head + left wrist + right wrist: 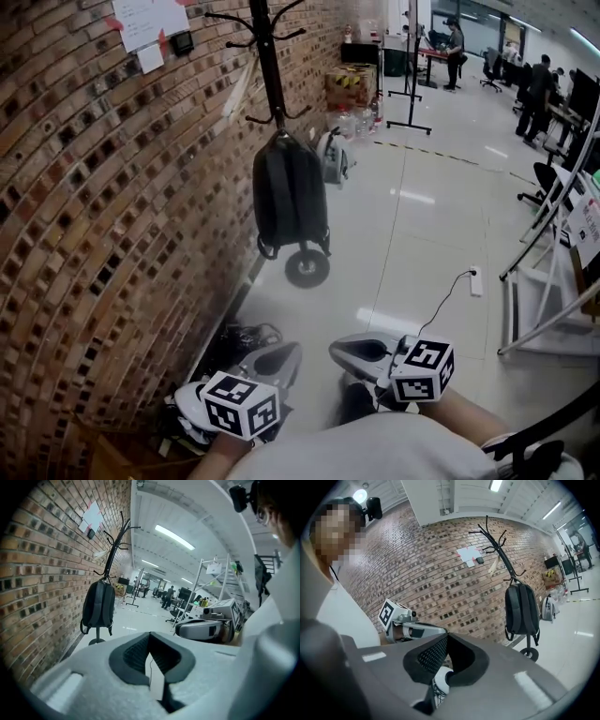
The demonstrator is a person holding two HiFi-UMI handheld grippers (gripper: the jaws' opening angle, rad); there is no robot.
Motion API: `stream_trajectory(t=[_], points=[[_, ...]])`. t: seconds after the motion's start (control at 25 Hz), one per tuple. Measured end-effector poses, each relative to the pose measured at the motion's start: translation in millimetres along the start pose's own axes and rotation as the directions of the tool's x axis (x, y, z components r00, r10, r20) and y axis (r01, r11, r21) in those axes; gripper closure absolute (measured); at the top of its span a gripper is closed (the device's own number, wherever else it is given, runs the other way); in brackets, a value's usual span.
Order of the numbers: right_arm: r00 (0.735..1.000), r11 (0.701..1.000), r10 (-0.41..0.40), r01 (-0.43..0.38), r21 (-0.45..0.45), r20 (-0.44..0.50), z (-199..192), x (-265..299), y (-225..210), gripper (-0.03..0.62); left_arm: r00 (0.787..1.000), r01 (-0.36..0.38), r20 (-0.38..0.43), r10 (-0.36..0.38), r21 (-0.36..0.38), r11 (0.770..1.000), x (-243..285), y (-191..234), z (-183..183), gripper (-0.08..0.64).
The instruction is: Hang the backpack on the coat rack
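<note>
Backpack (291,192) hangs upright on coat rack (271,56), far ahead by the brick wall (94,187), prob. by its top loop. Left gripper (277,360) & right gripper (359,350) sit near the body, well apart from it, jaws together, empty. Left is slightly nearer.

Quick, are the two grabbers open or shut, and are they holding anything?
Left gripper: closed, holding nothing.
Right gripper: closed, holding nothing.
</note>
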State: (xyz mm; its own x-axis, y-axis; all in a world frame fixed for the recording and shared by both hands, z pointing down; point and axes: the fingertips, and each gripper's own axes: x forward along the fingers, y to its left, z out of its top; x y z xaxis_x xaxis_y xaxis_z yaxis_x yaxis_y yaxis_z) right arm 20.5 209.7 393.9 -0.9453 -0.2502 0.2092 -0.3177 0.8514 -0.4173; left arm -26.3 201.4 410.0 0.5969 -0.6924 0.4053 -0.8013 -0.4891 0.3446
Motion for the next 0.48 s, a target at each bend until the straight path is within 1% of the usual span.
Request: stream_trajectory(t=[0.08,0.2,0.32,0.48], points=[[1.000,1.000,0.003,-0.003,0.007,0.006,-5,1,24,0.592,1.000,0.004,0.008,-0.004,0.009,1.000,-22,-9,-6,0.558],[1.000,1.000,-0.001,0.001,-0.004,0.007,-10,0,51,0.592,0.999,0.043,0.032,-0.044,0.027,0.999,-45,-26,-11,0.558],[1.000,1.000,0.002,-0.002,0.008,0.008,-16,-1,65,0.592,0.996,0.076,0.036,-0.077,0.029,0.997,-56,-37,-20,0.558],[1.000,1.000,0.005,-0.005,0.016,-0.001,-23,2,75,0.592,0.995,0.085,0.041,-0.086,0.027,0.996,-66,-38,-27,0.558]])
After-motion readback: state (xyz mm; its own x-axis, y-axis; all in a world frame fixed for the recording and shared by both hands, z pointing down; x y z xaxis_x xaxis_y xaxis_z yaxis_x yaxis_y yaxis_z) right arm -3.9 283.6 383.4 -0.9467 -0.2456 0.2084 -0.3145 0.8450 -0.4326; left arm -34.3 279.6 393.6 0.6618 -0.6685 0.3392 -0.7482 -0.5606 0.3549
